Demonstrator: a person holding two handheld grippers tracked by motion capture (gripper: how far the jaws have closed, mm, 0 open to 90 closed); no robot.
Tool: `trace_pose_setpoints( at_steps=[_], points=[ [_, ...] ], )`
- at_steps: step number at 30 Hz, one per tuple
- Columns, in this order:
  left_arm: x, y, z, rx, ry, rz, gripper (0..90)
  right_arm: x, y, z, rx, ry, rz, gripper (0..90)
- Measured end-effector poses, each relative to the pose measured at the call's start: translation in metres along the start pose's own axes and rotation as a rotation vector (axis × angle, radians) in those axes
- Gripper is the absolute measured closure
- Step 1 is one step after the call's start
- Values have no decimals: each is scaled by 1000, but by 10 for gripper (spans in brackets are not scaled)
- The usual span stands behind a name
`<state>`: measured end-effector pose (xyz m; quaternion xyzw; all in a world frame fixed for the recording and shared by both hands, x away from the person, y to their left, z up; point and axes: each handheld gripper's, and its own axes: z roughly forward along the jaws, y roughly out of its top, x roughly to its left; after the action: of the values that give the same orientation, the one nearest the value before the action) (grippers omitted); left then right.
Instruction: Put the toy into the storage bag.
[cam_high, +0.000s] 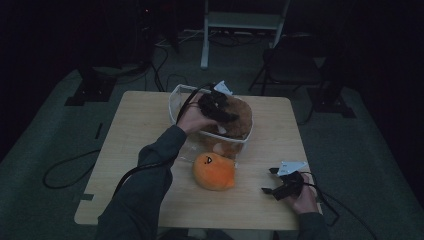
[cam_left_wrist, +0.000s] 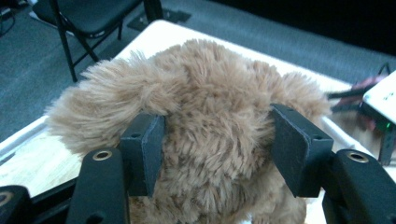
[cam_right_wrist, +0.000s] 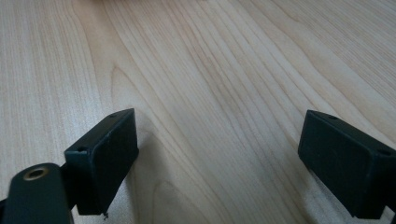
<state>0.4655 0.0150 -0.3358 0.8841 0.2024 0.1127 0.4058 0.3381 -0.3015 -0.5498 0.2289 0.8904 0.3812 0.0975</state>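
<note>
Over the clear bin (cam_high: 176, 102), left gripper (cam_left_wrist: 217, 147) clamps the brown plush toy (cam_left_wrist: 210, 107).

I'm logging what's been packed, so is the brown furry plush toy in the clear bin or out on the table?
In. The brown plush toy sits inside the clear bin, with the left claw closed on its fur.

plush bear (cam_high: 239, 116) in bin (cam_high: 176, 100) | round plush (cam_high: 214, 171) before bin | table (cam_high: 135, 130) beneath

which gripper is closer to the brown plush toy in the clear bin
Left. The left gripper has its jaws pressed on the brown plush toy; the right gripper rests on the table, apart.
</note>
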Motion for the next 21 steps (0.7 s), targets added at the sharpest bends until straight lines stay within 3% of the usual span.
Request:
trace_pose_setpoints(
  at_steps=[3, 4, 8, 9, 10, 11, 13, 14, 15, 17, 19, 21],
  points=[
    [1, 0, -1, -15, -3, -9, 391, 0, 0, 0, -1, 0, 0, 114],
    [2, 0, -3, -60, 0, -19, 390, 0, 0, 0, -1, 0, 0, 114],
    [1, 1, -5, -116, -10, -21, 399, 0, 0, 0, -1, 0, 0, 114],
    [-2, 2, -7, -168, -14, -10, 402, 0, 0, 0, -1, 0, 0, 114],
    [-2, 3, -6, -178, -19, -6, 413, 0, 0, 0, -1, 0, 0, 114],
    [-3, 4, -5, -175, -22, -2, 424, 0, 0, 0, -1, 0, 0, 114],
    [-5, 7, 1, -115, -9, 6, 466, 0, 0, 0, -1, 0, 0, 114],
    [-5, 7, 1, -115, -9, 6, 483, 0, 0, 0, -1, 0, 0, 114],
    [-7, 7, 5, -72, -20, 22, 483, 0, 0, 0, -1, 0, 0, 114],
    [-7, 7, 6, -54, -33, 22, 496, 0, 0, 0, -1, 0, 0, 114],
    [-8, 7, 8, 6, -68, 22, 514, 0, 0, 0, -1, -1, 0, 114],
    [-10, 5, 10, 38, -78, 51, 534, 0, 0, 0, -1, 0, 0, 114]
  ],
)
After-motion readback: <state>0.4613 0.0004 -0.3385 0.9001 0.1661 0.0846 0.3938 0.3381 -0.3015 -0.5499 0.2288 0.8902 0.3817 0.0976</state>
